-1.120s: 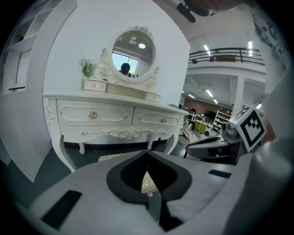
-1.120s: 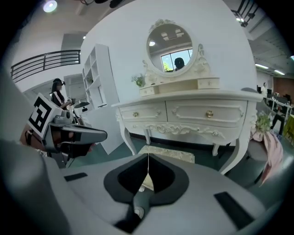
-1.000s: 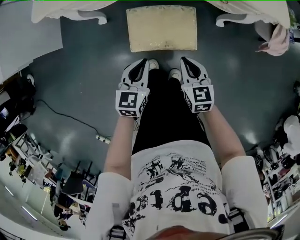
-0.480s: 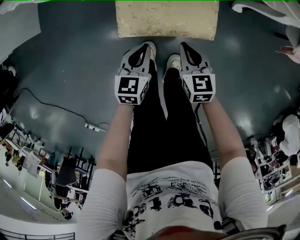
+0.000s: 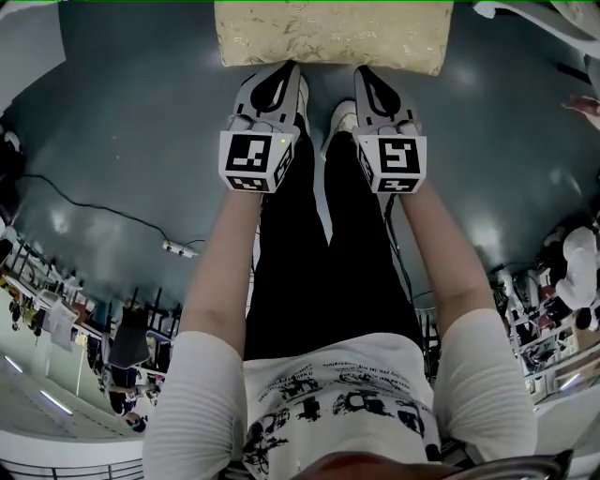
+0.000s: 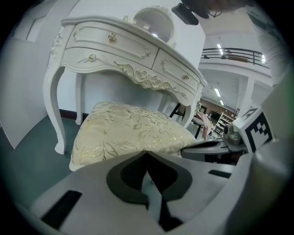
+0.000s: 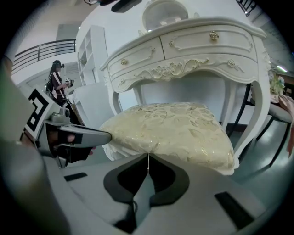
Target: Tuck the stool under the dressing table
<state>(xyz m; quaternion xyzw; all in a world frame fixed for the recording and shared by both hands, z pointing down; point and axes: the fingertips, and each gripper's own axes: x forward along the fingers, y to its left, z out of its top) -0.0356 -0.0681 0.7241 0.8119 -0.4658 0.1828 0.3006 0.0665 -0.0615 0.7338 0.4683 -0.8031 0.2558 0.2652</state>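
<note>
The stool [image 5: 328, 33] has a cream, gold-patterned cushion and stands on the dark floor at the top of the head view. My left gripper [image 5: 286, 67] and right gripper [image 5: 364, 71] are side by side, both shut and empty, their tips at the cushion's near edge. In the left gripper view the stool [image 6: 128, 131] stands in front of the white carved dressing table [image 6: 115, 50], just past my shut left gripper [image 6: 146, 151]. The right gripper view shows the stool [image 7: 174, 128] partly under the table [image 7: 183, 50], right beyond my shut right gripper [image 7: 148, 155].
A black cable with a power strip [image 5: 178, 248] lies on the floor at the left. A white table leg [image 5: 525, 14] shows at the top right. The person's shoes [image 5: 342, 117] stand just short of the stool. A white panel [image 6: 23, 92] leans left of the table.
Both grippers have moved forward to the stool's near edge. The stool now sits closer and larger at the top of the head view, and the table has slid almost out of it.
</note>
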